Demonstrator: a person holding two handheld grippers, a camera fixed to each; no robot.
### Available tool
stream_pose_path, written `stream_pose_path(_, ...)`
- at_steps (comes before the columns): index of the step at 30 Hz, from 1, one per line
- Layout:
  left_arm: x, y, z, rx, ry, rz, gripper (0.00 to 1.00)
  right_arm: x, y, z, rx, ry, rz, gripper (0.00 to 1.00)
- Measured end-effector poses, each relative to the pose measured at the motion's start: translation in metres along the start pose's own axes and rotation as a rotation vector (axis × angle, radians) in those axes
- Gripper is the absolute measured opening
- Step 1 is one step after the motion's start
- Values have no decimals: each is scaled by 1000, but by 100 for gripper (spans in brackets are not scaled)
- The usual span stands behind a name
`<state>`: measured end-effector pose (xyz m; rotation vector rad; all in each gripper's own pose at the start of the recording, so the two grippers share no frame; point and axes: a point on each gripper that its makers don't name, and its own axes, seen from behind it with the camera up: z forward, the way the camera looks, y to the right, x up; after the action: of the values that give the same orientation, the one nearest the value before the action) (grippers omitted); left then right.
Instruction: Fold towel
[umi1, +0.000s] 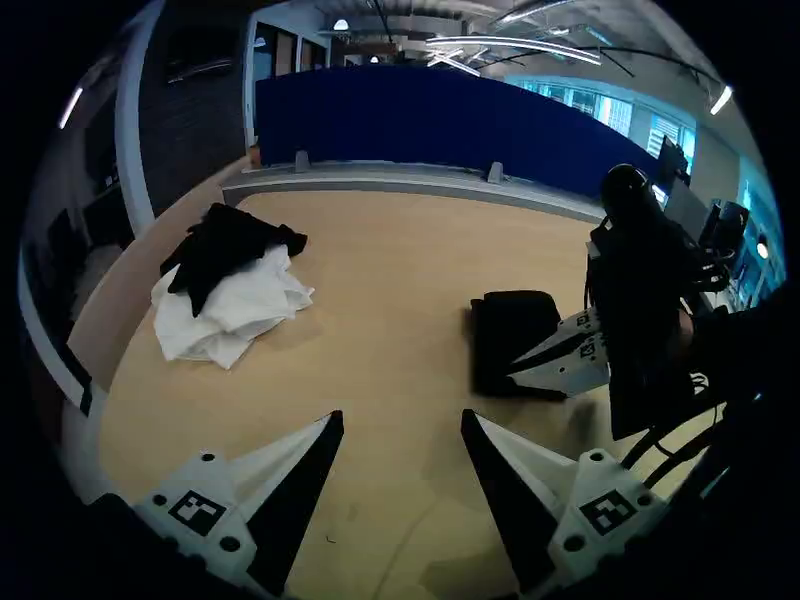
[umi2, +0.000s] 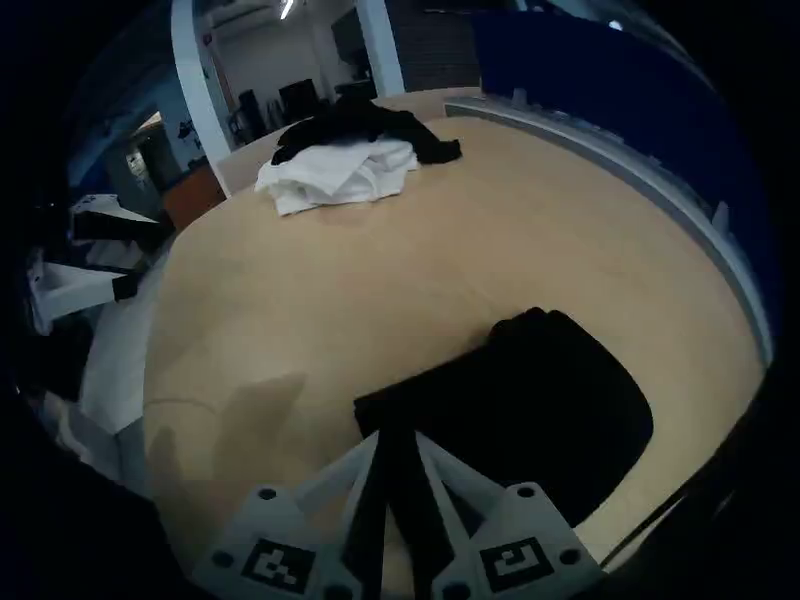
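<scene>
A black towel (umi2: 540, 410) lies folded into a thick rectangle on the light wooden table (umi2: 400, 260). My right gripper (umi2: 398, 445) is at its near corner, and the fingers are drawn close with the towel's edge pinched between them. In the left gripper view the same black towel (umi1: 510, 335) sits right of centre, with the right gripper (umi1: 535, 368) reaching onto it from the right. My left gripper (umi1: 400, 420) hovers open above bare table, well short of the towel, with nothing between its fingers.
A heap of white cloth (umi1: 235, 305) with black cloth (umi1: 225, 245) on top lies at the table's far left. A blue partition (umi1: 440, 120) runs behind the table. A person in dark clothing (umi1: 650, 300) stands at the right edge.
</scene>
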<state>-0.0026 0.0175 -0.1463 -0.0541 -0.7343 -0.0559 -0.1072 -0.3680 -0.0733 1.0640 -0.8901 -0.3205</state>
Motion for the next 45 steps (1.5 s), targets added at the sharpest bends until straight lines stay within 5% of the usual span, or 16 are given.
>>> stream_pose_path(3, -3, 0, -1, -2, -7, 1, 87, -1, 0, -3, 3, 4, -3, 18)
stream_pose_path(6, -4, 0, -2, 0, -9, 4, 87, -1, -1, -8, 5, 13, -13, 56)
stream_pose_path(12, -4, -4, -3, 7, -10, 4, 87, 2, -2, -22, -6, 49, -14, 96)
stream_pose_path(14, -4, -5, -3, 9, -10, 3, 87, 2, 1, -26, -22, 60, -11, 100)
stream_pose_path(29, -8, -6, -1, 15, -13, 4, 87, -49, 25, -63, -153, 41, 73, 100)
stream_pose_path(37, -6, -3, -2, 11, -13, 7, 87, -76, 29, -60, -188, 10, 134, 96)
stream_pose_path(45, -4, -3, -3, 10, -11, 9, 87, -85, 30, -55, -204, -15, 161, 65)
